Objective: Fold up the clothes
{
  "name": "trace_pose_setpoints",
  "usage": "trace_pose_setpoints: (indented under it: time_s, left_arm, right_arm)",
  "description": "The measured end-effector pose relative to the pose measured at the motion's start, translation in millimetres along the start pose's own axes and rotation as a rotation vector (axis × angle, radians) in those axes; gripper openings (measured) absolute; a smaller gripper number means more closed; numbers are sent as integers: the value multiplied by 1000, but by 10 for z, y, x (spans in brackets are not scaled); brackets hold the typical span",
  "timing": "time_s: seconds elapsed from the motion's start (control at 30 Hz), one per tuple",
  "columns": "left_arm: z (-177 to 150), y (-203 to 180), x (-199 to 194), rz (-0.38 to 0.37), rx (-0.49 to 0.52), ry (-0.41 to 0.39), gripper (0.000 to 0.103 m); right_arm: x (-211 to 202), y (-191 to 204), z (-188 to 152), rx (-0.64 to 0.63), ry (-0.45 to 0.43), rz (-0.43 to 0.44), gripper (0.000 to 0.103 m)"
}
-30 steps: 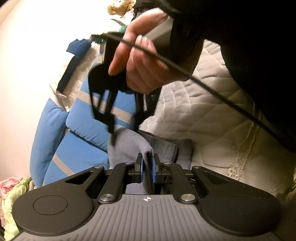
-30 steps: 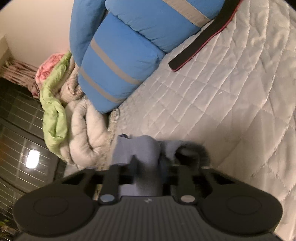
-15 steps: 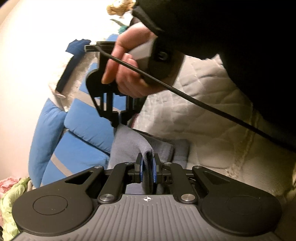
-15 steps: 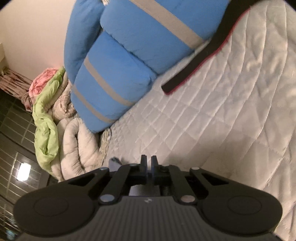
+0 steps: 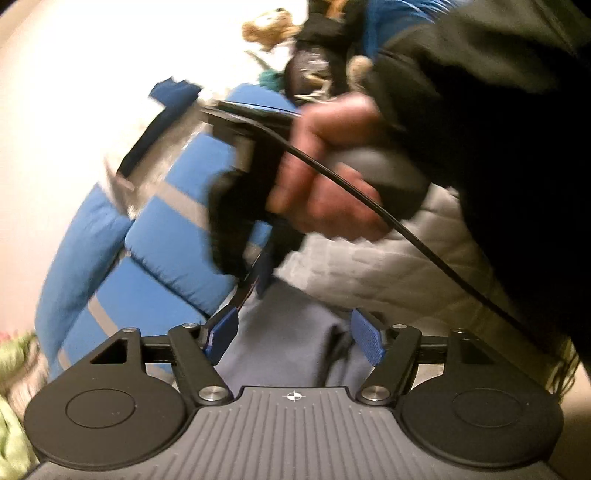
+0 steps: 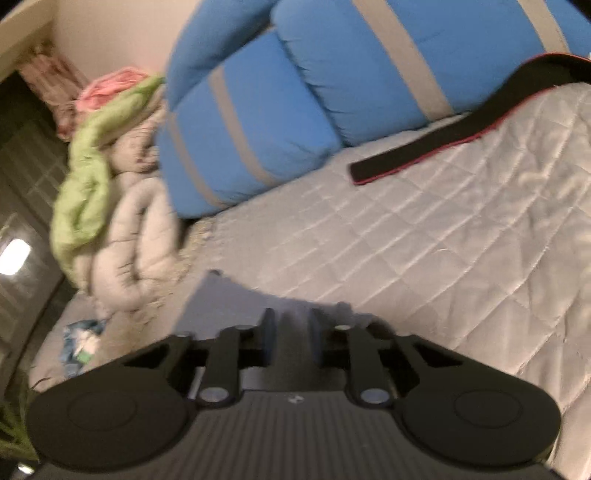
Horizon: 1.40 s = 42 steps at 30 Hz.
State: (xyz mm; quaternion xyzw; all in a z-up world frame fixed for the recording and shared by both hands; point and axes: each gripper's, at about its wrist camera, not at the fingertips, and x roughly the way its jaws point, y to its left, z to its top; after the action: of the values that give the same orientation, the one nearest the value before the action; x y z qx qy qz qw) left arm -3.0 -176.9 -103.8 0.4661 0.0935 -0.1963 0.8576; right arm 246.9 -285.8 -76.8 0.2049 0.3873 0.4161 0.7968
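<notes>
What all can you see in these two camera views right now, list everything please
Grey garment: one, grey-blue, on the quilt beneath both grippers.
Quilt: one, white, covering the bed.
Blue cushions: at least two, grey-striped, behind the garment.
Black strap: one, red-edged, on the quilt.
Bedding pile: green, beige, pink, beside the cushions.
Teddy bear: one, brown, far back.
Left gripper: jaws opening, above the garment.
Right gripper: jaws opening, over the garment.
Hand: holding the right gripper.

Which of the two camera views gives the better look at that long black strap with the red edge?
The right wrist view: the black strap lies in full sight on the white quilt, beside the blue cushions. The left wrist view shows none of it that I can make out.
</notes>
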Motion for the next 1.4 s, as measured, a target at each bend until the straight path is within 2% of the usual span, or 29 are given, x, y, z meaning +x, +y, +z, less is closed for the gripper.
trace_pose_setpoints:
  time_s: [0.1, 0.17, 0.2, 0.23, 0.3, 0.4, 0.47, 0.5, 0.57, 0.63, 0.7, 0.8, 0.87, 0.97, 1.0, 1.03, 1.13, 1.17, 1.2, 1.23, 1.27, 1.33, 1.4]
  left_arm:
    - [-12, 338, 75, -3, -50, 36, 68]
    - [-43, 599, 202, 34, -57, 72, 69]
    - [-61, 735, 288, 55, -59, 92, 69]
    - [-100, 877, 385, 79, -56, 119, 70]
    - [-209, 1140, 600, 130, -60, 184, 71]
    - [-439, 1478, 903, 169, -104, 290, 72]
    - [-619, 1637, 1088, 172, -133, 368, 72]
    - [-697, 1687, 1144, 163, -150, 399, 72]
    - [-841, 1762, 1227, 132, -198, 454, 72]
    - [-958, 1800, 1291, 102, -233, 512, 72]
    - [-1059, 1830, 1322, 80, -262, 560, 72]
    - [-1151, 1807, 1327, 80, -259, 612, 73]
    - [-1168, 1782, 1335, 89, -248, 636, 73]
    - [-1221, 1757, 1360, 101, -226, 669, 77]
    - [-1236, 1756, 1374, 103, -221, 677, 78]
    - [-1247, 1766, 1374, 104, -223, 678, 80]
    - [-1239, 1877, 1318, 134, -258, 656, 79]
    - [-1231, 1927, 1295, 153, -271, 644, 79]
    - [-1212, 1991, 1255, 170, -292, 617, 79]
    - [-1180, 2075, 1192, 173, -325, 564, 79]
    - [-1151, 2160, 1132, 159, -363, 504, 79]
    - [-1110, 2308, 1060, 115, -437, 399, 79]
    - [-1133, 2418, 1133, 14, -527, 334, 78]
  right_arm:
    - [-38, -2, 3, 1, -38, -8, 38]
    - [-126, -28, -1, 23, -76, -27, 51]
    - [-211, -60, -10, 49, -104, -37, 66]
    - [-287, -96, -17, 75, -127, -45, 73]
    - [-372, -191, -30, 127, -135, -38, 72]
    - [-386, -301, -101, 199, -71, 29, 72]
    - [-349, -257, -147, 177, -19, 34, 70]
    - [-314, -218, -163, 154, 7, 29, 67]
    - [-238, -137, -190, 109, 38, 24, 51]
    - [-222, -26, -214, 43, 22, 5, 34]
    - [-221, 78, -225, -37, 1, -5, 29]
    - [-247, 238, -246, -152, -38, 8, 28]
    - [-218, 294, -244, -196, -36, -23, 29]
    - [-138, 212, -222, -155, 3, -138, 48]
    - [-126, 185, -225, -143, 14, -174, 62]
    - [-125, 169, -230, -136, 18, -208, 71]
    - [-243, 276, -273, -199, -64, -257, 72]
    - [-285, 345, -295, -235, -106, -267, 69]
    - [-319, 415, -317, -273, -145, -273, 62]
    - [-328, 483, -341, -319, -168, -273, 53]
    - [-314, 541, -363, -359, -176, -273, 49]
    - [-215, 657, -396, -424, -157, -268, 31]
    - [-73, 718, -410, -456, -115, -279, 21]
